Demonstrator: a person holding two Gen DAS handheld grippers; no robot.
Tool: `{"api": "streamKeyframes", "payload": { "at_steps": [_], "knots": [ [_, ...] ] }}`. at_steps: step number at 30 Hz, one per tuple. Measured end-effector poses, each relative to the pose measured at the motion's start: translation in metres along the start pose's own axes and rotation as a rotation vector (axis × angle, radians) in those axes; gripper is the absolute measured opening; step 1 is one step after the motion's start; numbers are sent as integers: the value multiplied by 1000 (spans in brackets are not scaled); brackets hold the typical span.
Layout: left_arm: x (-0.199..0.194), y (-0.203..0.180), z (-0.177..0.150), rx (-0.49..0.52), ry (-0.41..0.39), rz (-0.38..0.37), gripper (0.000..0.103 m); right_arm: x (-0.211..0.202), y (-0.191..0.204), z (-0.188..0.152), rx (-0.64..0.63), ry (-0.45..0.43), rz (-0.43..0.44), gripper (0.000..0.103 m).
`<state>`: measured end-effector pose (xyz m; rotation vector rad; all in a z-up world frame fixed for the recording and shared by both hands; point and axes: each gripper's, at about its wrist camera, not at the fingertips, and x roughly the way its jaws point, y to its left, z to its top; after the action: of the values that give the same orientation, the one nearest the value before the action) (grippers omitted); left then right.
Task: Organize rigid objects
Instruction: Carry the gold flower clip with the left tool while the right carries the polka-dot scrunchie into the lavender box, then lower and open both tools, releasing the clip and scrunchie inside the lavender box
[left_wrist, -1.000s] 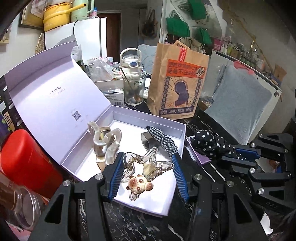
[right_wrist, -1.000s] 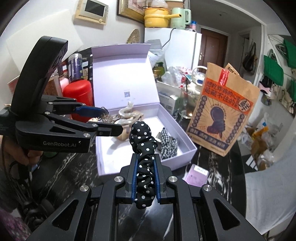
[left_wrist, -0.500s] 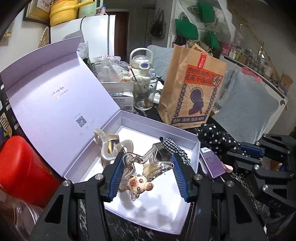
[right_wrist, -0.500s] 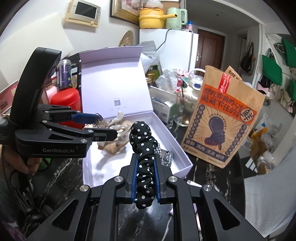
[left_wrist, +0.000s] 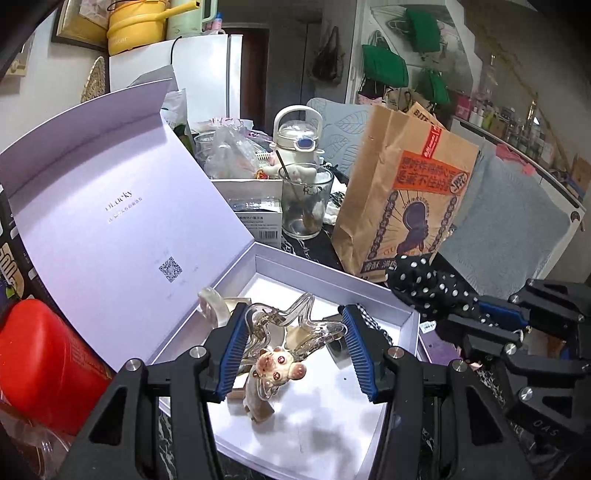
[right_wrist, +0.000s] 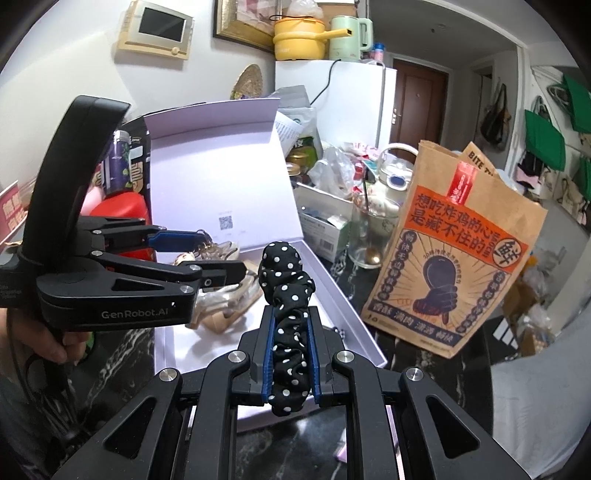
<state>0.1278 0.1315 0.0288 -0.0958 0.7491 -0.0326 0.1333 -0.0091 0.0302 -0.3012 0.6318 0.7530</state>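
My left gripper (left_wrist: 293, 349) is shut on a clear star-shaped hair clip (left_wrist: 295, 326) with a small bear charm (left_wrist: 277, 367), held above the open lilac gift box (left_wrist: 402, 314). In the box lie a cream claw clip (left_wrist: 212, 308) and a checked bow clip (left_wrist: 373, 326). My right gripper (right_wrist: 289, 354) is shut on a black polka-dot scrunchie (right_wrist: 286, 295), held over the box's near right corner. It also shows at the right in the left wrist view (left_wrist: 428, 288). The left gripper shows in the right wrist view (right_wrist: 207, 254) over the box.
The box lid (left_wrist: 110, 214) stands open at the left. A red container (left_wrist: 40, 362) sits left of the box. A brown paper bag (left_wrist: 402, 206), a glass with a spoon (left_wrist: 304, 206) and a white kettle (left_wrist: 299, 136) stand behind. A purple card (left_wrist: 436, 343) lies right of the box.
Both grippers have moved forward, further over the box, each still holding its item. The box and bag appear closer and lower in view.
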Motion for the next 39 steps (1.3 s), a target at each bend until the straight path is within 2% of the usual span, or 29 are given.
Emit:
{"api": "streamKeyframes", "payload": {
  "at_steps": [6, 17, 23, 33, 39],
  "knots": [
    [13, 7, -4, -22, 22, -6, 51, 12, -2, 0, 25, 26, -18, 15],
    [37, 9, -9, 24, 73, 24, 51, 33, -1, -9, 90, 72, -18, 15],
    [49, 12, -12, 21, 112, 6, 51, 47, 1, -13, 103, 95, -26, 15],
    [54, 1, -15, 75, 116, 24, 51, 62, 4, -20, 115, 129, -21, 15],
    [57, -10, -18, 103, 131, 2, 51, 67, -1, -27, 126, 154, -29, 16]
  ]
}}
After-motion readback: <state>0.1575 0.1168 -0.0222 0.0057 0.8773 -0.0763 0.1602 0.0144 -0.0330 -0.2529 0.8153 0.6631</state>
